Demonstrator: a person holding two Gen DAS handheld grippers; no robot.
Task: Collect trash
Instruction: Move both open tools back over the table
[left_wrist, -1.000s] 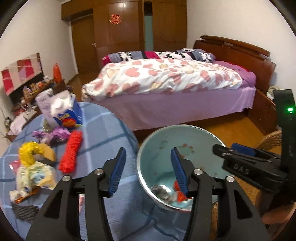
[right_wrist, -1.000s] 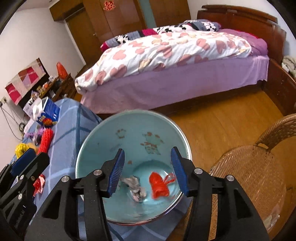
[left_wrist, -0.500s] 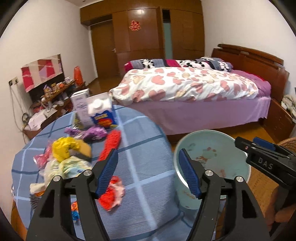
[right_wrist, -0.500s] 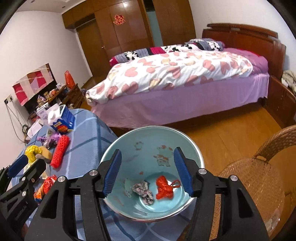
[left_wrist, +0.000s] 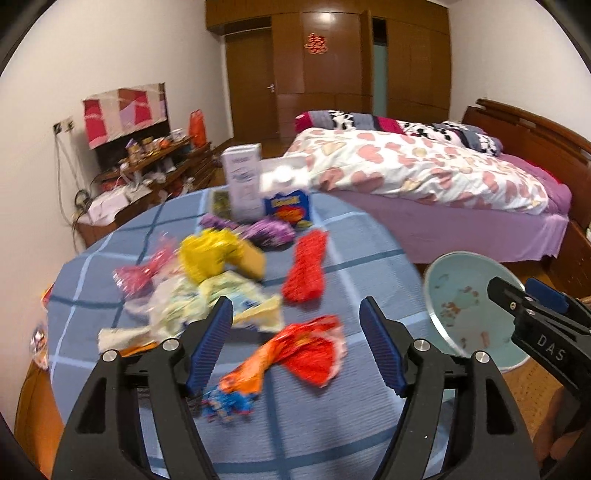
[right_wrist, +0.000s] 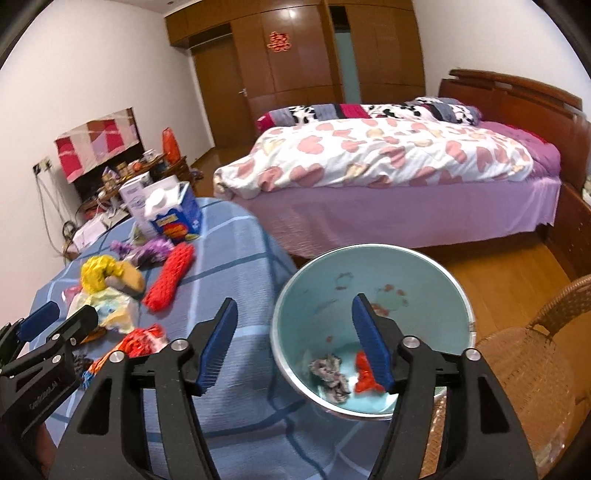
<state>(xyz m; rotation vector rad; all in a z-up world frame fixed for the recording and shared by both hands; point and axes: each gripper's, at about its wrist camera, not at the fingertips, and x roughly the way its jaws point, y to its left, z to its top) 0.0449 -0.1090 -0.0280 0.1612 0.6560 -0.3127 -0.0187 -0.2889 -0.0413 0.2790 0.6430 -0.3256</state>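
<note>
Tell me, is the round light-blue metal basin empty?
No, the round light-blue metal basin holds a red scrap and a grey crumpled scrap.

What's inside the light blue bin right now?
In the round light blue bin: a crumpled grey wrapper and a red scrap on the bottom. The right tool's fingers hide part of the floor.

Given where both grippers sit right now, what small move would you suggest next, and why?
Probably lower the open, empty left gripper onto the red-orange wrapper framed between its fingers on the table; the basin holds only two scraps.
</note>
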